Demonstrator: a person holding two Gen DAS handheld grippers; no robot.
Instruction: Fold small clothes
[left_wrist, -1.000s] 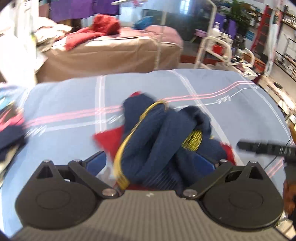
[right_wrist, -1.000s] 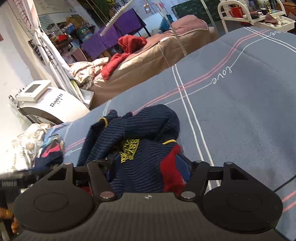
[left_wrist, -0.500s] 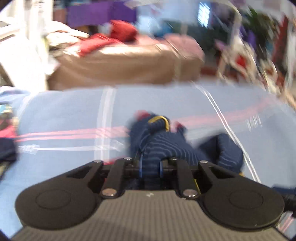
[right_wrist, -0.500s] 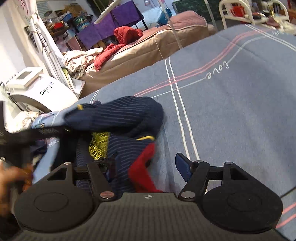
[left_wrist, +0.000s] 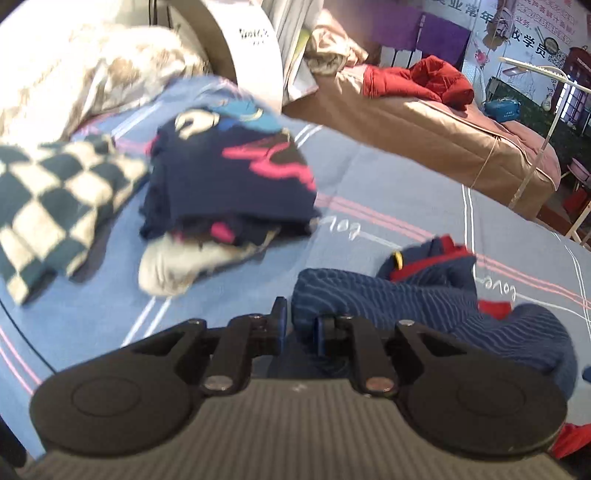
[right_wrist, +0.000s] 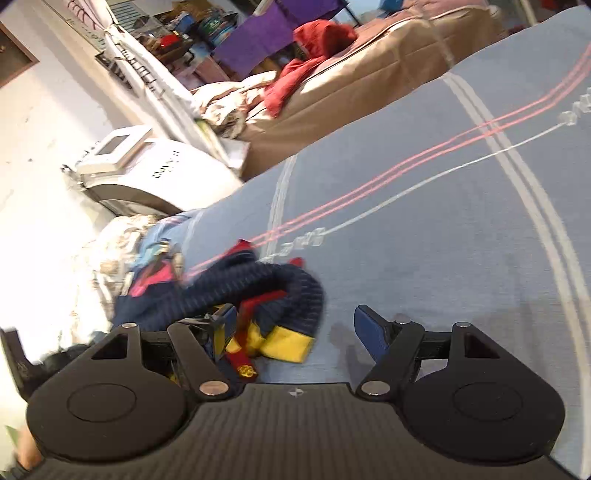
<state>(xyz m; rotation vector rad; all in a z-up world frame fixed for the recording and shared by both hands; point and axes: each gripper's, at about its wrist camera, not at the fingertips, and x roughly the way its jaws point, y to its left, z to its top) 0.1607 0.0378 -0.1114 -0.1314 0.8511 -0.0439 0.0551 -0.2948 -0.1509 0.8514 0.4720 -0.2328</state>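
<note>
Left gripper pinches the navy garment; right gripper jaws spread above bedsheet.

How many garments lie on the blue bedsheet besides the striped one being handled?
3 at least: a checkered cloth at far left, a navy top with pink lettering stacked on a pale garment. More may hide within that stack.
</note>
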